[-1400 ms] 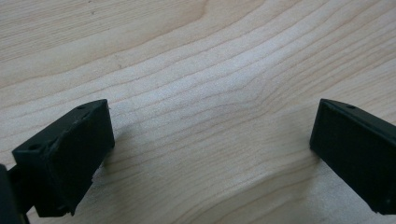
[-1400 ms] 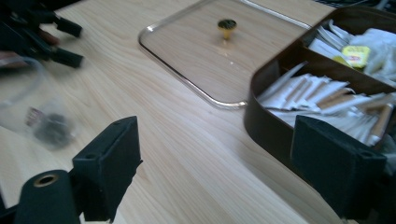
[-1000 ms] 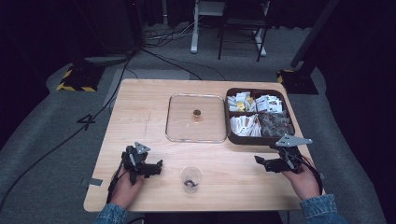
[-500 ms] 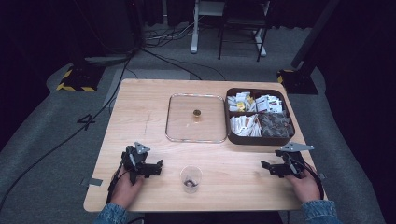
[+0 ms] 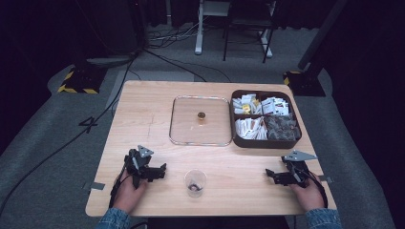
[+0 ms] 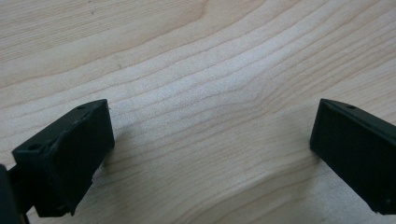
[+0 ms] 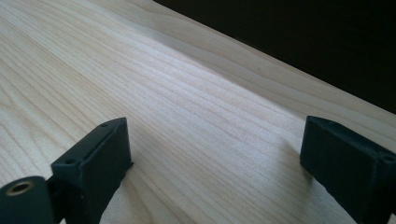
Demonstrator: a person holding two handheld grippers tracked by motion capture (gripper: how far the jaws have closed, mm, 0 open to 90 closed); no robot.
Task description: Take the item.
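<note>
my right gripper [image 5: 276,175] rests low on the table [image 5: 148,119], jaws just spread wide with nothing between them. my left gripper [image 5: 154,172] is released too, empty. the cup [image 5: 195,182] stands between them, nearer the left one; the clear lid [image 5: 200,120] and snack box [image 5: 264,119] lie beyond the cup.

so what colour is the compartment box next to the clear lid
Dark brown compartment box, best seen in the high view.

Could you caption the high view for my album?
Two open tools, left tool and right tool, rest beside a plastic cup on the wooden table.
</note>
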